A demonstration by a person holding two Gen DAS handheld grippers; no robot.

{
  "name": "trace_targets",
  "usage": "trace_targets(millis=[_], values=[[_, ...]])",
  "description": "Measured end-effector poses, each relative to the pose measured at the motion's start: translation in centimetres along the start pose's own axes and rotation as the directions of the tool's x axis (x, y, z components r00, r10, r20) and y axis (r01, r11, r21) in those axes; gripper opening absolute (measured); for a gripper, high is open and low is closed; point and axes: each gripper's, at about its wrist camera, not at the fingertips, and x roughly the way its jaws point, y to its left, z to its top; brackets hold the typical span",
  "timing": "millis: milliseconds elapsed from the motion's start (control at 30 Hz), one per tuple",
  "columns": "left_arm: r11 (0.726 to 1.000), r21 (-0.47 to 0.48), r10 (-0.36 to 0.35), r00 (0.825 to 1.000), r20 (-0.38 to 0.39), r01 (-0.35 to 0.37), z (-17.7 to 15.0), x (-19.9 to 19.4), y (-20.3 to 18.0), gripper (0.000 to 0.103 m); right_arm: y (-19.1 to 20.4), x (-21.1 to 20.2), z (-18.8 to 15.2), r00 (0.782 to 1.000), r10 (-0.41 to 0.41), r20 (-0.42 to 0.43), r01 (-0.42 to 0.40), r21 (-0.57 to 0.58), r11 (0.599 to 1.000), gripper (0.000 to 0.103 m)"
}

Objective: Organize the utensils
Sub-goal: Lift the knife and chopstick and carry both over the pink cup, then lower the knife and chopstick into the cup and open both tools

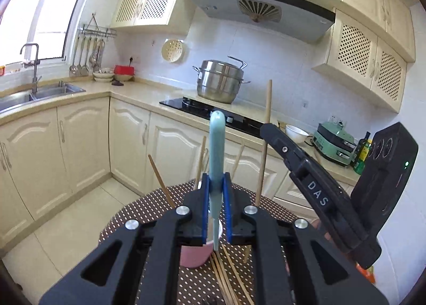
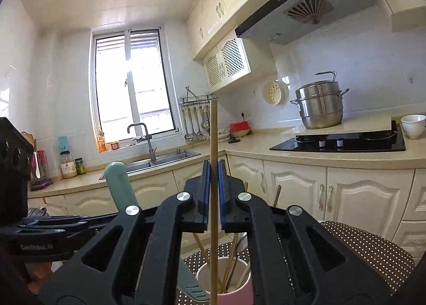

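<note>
Gripping a teal-handled utensil, the left claw has its blue pads shut on the lower part of the handle, and the handle points up and away from the camera. In the right wrist view its slotted teal blade shows below, so it looks like a spatula. The right claw is closed on one thin wooden chopstick, which stands nearly upright between the pads, its lower end close to the pink cup.

The cup stands on the surface with the dotted brown cloth, just under both claws, and it already keeps several chopsticks leaning at different angles. More loose chopsticks lie flat on the cloth on the near side of the cup.

The chopstick seems light and stiff, but also thin and smooth, so it can turn or slide between the pads; a hold near the middle probably gives the best control of the tip. The spatula seems light too, with a rounded smooth handle and perhaps a softer blade, so the handle is the good place to hold. The cup seems light and narrow, and a sideways push from a long utensil could tip it.
</note>
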Motion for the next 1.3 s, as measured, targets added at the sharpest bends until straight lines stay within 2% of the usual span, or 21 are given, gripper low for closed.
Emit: trace_targets(millis=[167, 300, 700, 767, 833, 967, 1033, 1300], values=[[0.999, 0.010, 0.031, 1.000, -0.004, -0.031, 0.4, 2.1, 0.4, 0.009, 0.1, 1.6, -0.4, 0.999, -0.002, 0.041, 0.003, -0.019, 1.000, 0.006], [0.998, 0.026, 0.059, 0.997, -0.041, -0.058, 0.0, 4.3, 0.9, 0.009, -0.2, 2.6, -1.0, 0.998, -0.007, 0.063, 0.008, -0.014, 1.000, 0.006], [0.997, 0.041, 0.065, 0.991, -0.119, -0.061, -1.9, 7.3, 2.3, 0.010, -1.2, 4.6, -3.6, 0.999, -0.021, 0.027, 0.021, 0.012, 1.000, 0.006], [0.997, 0.037, 0.068, 0.991, -0.111, -0.064, -2.1, 7.2, 2.4, 0.015, -1.2, 4.5, -4.0, 1.000, -0.022, 0.017, 0.022, 0.010, 1.000, 0.006], [0.997, 0.028, 0.076, 0.992, -0.099, -0.074, -2.1, 7.0, 2.5, 0.036, -1.1, 4.4, -4.2, 1.000, -0.023, 0.005, 0.023, 0.006, 1.000, 0.006], [0.996, 0.024, 0.092, 0.992, -0.081, -0.090, -2.3, 6.5, 2.6, 0.038, -1.2, 3.8, -4.4, 1.000, -0.028, -0.010, 0.028, 0.005, 1.000, 0.006], [0.993, 0.025, 0.115, 0.991, -0.067, -0.114, -2.4, 6.1, 2.7, 0.047, -1.1, 3.4, -4.6, 0.999, -0.034, -0.013, 0.034, 0.001, 0.999, 0.006], [0.976, 0.042, 0.216, 0.976, -0.029, -0.215, -2.8, 4.8, 3.2, 0.052, -0.9, 2.3, -4.9, 0.998, -0.049, -0.040, 0.049, -0.005, 0.999, 0.006]])
